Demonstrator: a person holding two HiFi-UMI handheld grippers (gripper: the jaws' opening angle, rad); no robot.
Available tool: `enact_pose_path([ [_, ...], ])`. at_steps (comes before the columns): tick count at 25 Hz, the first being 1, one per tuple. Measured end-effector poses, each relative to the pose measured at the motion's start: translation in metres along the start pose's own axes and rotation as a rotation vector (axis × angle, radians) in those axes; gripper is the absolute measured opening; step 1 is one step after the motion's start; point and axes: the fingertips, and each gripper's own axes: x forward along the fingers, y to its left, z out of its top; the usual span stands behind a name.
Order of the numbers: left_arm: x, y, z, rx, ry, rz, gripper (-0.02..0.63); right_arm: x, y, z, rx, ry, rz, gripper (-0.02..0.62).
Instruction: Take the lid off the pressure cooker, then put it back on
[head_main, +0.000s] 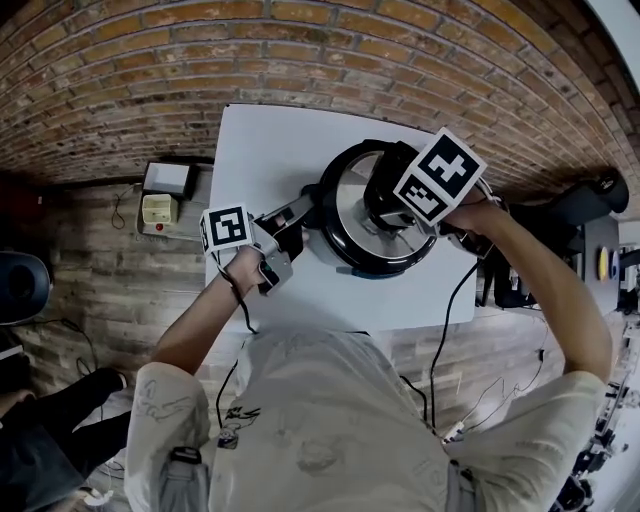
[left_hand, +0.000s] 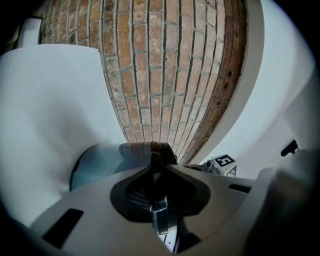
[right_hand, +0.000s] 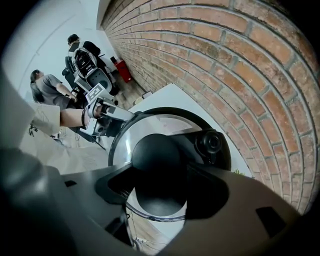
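left gripper (head_main: 287, 228) clamps cooker handle (head_main: 304, 208), right gripper (right_hand: 162, 188) clasps lid knob (right_hand: 156, 159).

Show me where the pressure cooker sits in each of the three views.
Head view: pressure cooker right of centre, under the marker cube.
Left gripper view: lower left, just behind the jaws.
Right gripper view: centre, seen from above.
Shared landmark: the brickwork.

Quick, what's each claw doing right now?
Left claw: closed on the cooker's side handle.
Right claw: closed on the lid knob.
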Motion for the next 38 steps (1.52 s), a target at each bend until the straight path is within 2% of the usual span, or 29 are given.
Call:
enact_pose_path([
  [5, 0.003, -0.004, 0.000, -0.007, -0.006, -0.032, 0.066, 0.000, 0.000, -0.001, -0.032, 0.013, -0.001, 0.300],
  [13, 0.002, 0.000, 0.000, -0.007, 0.007, -0.008, 0.066, 0.000, 0.000, -0.001, -0.045, 0.003, -0.003, 0.302],
  [17, 0.003, -0.001, 0.000, -0.006, 0.005, -0.022, 0.067, 0.000, 0.000, 0.000, -0.049, -0.003, -0.005, 0.301],
  [20, 0.001, 0.003, -0.001, -0.019, 0.006, 0.002, 0.067, 0.000, 0.000, -0.001, -0.054, -0.016, -0.005, 0.298],
  [23, 0.004, -0.004, 0.000, -0.016, 0.000, -0.027, 0.067, -0.001, 0.000, -0.001, -0.061, -0.012, -0.006, 0.296],
  [27, 0.001, 0.001, 0.001, 0.000, 0.005, 0.009, 0.067, -0.003, 0.001, 0.000, -0.073, 0.002, -0.006, 0.295],
  [33, 0.000, 0.005, 0.001, -0.022, -0.001, 0.012, 0.067, -0.022, 0.001, 0.001, -0.068, -0.017, -0.008, 0.293],
  [38, 0.001, 0.003, 0.001, -0.009, -0.005, 0.000, 0.067, -0.044, 0.002, -0.002, -0.067, -0.053, -0.017, 0.293],
])
